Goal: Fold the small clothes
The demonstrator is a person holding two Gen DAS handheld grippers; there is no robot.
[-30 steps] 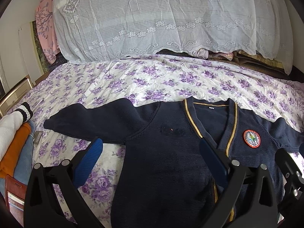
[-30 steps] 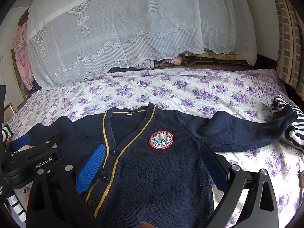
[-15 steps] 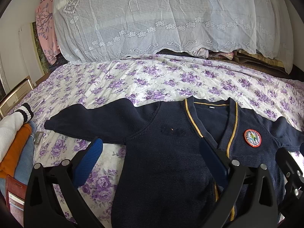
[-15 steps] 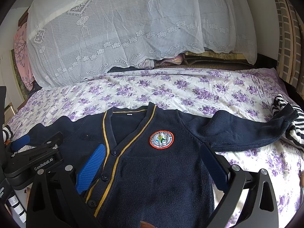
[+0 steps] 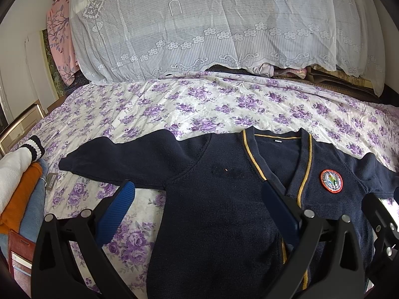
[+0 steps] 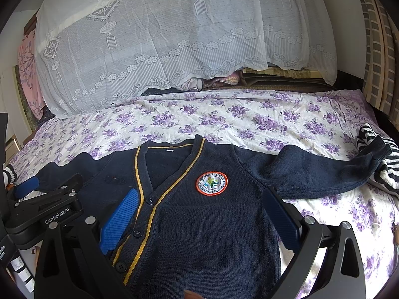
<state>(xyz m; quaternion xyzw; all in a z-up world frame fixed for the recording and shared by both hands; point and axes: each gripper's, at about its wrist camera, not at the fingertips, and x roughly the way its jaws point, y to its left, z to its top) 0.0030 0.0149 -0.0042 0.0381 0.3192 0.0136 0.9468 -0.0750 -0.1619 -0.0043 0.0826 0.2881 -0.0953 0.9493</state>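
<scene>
On bedsheet [image 5: 199,104]: navy cardigan [image 5: 214,199] flat, hem cut off.
Left gripper [image 5: 197,199]: wide open, empty.
Right gripper [image 6: 199,204]: wide open, empty.

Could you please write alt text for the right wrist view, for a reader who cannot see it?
A navy cardigan with yellow trim and a round badge lies flat, sleeves spread, on a purple-flowered bedsheet. The open right gripper hovers over its front, empty; the left gripper shows at the left edge.
</scene>
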